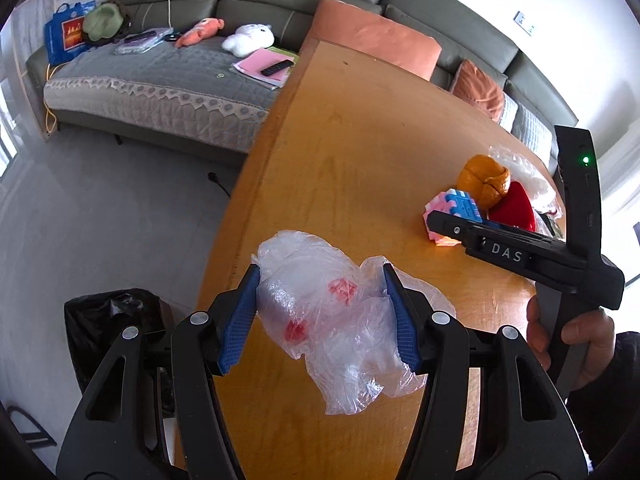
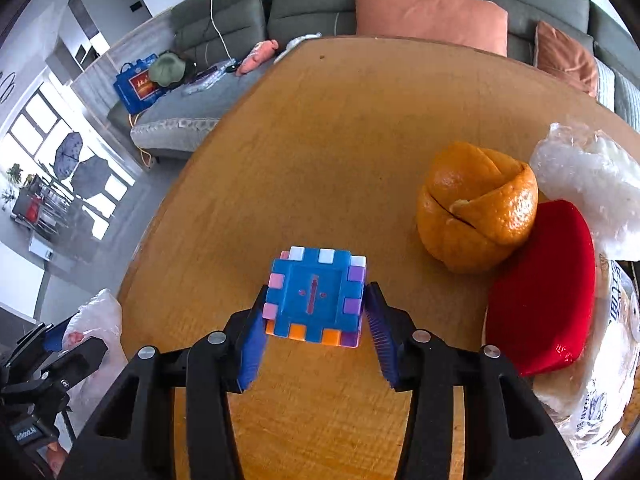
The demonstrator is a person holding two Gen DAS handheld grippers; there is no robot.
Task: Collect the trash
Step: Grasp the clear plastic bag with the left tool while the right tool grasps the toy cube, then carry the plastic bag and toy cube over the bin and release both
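Wooden table, orange peel touching red wedge, toy cube nearby

Table: far half bare and passable; right side blocked by orange peel, red wedge, crumpled plastic.

Each view is taken close above the tabletop, angled steeply down along its own tool toward the far sofa. The tabletop, sofa and orange are shared.
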